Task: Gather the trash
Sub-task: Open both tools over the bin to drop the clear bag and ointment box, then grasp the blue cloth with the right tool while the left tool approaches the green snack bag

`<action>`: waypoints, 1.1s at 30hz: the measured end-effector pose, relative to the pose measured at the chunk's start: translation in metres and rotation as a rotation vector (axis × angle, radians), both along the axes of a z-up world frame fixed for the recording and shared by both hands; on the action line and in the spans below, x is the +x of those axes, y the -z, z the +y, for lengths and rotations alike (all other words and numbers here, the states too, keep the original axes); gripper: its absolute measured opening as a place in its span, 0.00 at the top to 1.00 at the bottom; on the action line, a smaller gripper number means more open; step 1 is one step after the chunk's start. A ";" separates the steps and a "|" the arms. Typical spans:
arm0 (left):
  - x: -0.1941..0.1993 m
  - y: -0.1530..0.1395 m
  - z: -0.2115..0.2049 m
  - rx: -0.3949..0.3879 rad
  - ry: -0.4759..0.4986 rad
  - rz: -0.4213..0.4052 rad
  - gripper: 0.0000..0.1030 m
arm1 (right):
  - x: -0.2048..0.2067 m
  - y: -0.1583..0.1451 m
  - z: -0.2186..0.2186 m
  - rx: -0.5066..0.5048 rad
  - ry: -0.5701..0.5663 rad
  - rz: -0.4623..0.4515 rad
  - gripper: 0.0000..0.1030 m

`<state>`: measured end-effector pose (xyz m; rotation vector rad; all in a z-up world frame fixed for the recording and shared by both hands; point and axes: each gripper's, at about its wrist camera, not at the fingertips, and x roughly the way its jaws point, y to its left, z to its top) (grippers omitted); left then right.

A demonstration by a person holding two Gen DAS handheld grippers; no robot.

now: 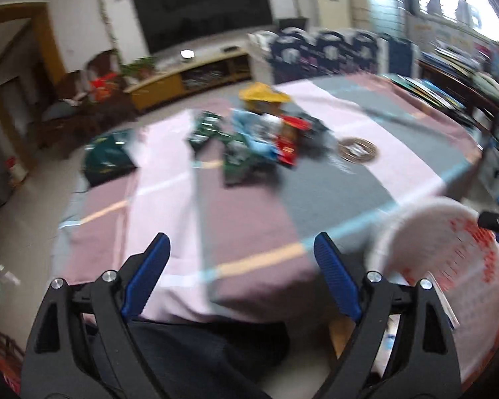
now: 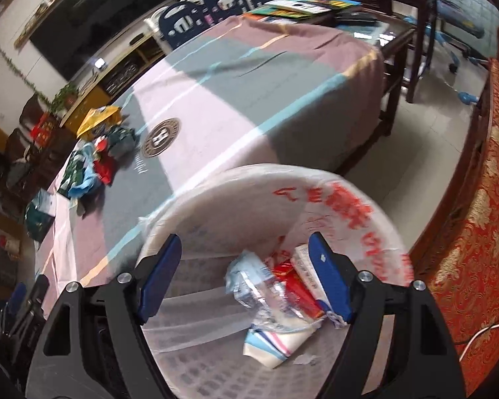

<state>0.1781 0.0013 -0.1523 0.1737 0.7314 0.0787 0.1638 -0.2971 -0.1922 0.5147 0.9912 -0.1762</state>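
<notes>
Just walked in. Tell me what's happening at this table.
A person with a handheld gripper in each hand is clearing snack wrappers into a white bag-lined trash bin with red lettering. The right gripper hangs over the bin with its jaws open and empty; several wrappers already lie inside. The left gripper, also open and empty, points at the pile of green, blue, red and yellow wrappers left on the striped tablecloth.

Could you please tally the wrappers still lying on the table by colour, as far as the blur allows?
Green wrappers: 3
Red wrapper: 1
Blue wrapper: 1
Yellow wrapper: 1
Total: 6, approximate; the pile overlaps and is blurred.
</notes>
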 end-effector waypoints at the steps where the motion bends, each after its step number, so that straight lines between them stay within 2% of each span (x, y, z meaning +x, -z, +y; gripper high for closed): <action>1: 0.001 -0.003 0.011 -0.012 -0.037 -0.017 0.14 | 0.006 -0.002 0.009 -0.003 -0.018 -0.001 0.25; 4: 0.006 -0.006 0.038 -0.050 -0.132 -0.036 0.12 | 0.020 -0.008 0.033 -0.003 -0.068 -0.009 0.25; 7: 0.009 -0.005 0.060 -0.089 -0.176 -0.020 0.12 | 0.030 -0.013 0.059 -0.022 -0.123 -0.013 0.25; 13: 0.006 0.003 0.091 -0.099 -0.256 -0.022 0.11 | 0.042 -0.013 0.093 -0.038 -0.194 0.003 0.25; 22: 0.004 0.012 0.120 -0.125 -0.348 -0.048 0.09 | 0.065 -0.011 0.127 -0.064 -0.232 0.009 0.25; 25: 0.003 0.014 0.123 -0.122 -0.345 -0.048 0.09 | 0.079 -0.010 0.145 -0.077 -0.255 -0.012 0.25; 33: 0.002 0.023 0.144 -0.211 -0.394 -0.031 0.07 | 0.150 -0.016 0.209 -0.174 -0.358 -0.121 0.25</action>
